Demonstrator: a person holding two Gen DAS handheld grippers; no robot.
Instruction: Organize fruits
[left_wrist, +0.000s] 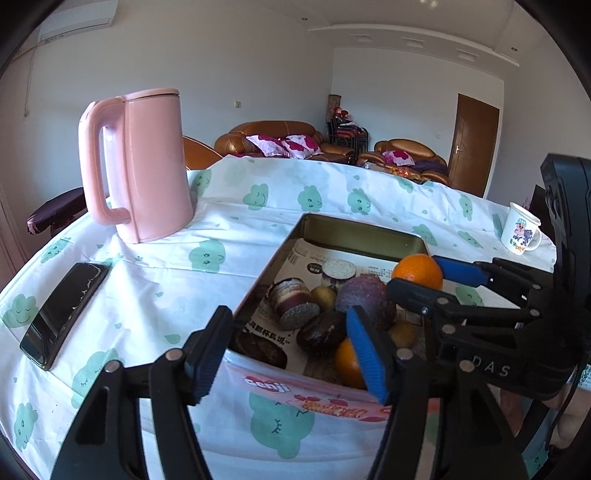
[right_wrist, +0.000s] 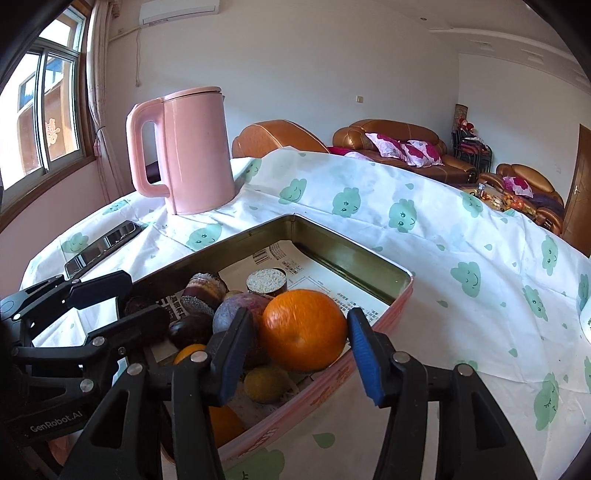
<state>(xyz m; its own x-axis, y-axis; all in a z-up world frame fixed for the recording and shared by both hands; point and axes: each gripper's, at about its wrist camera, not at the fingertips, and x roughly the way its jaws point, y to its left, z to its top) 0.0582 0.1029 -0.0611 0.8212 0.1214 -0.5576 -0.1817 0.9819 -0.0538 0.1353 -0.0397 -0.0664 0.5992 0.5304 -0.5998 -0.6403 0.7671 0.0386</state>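
A rectangular tin box (left_wrist: 354, 225) (right_wrist: 332, 236) lined with printed paper sits on the cloud-print cloth. It holds a purple passion fruit (left_wrist: 365, 295) (right_wrist: 236, 310), dark fruits (left_wrist: 321, 334), small yellow fruits (right_wrist: 266, 384), another orange (left_wrist: 349, 363) and cut round pieces (left_wrist: 291, 302). My right gripper (right_wrist: 295, 354) (left_wrist: 428, 277) stands around a large orange (right_wrist: 304, 328) (left_wrist: 417, 271) over the box, jaws wide and apart from the fruit. My left gripper (left_wrist: 284, 354) (right_wrist: 118, 306) is open and empty at the box's near left corner.
A pink kettle (left_wrist: 140, 162) (right_wrist: 188, 151) stands behind the box at the left. A black phone (left_wrist: 62, 314) (right_wrist: 103, 247) lies on the cloth at the left. A printed mug (left_wrist: 521, 229) stands at the far right. Sofas are beyond the table.
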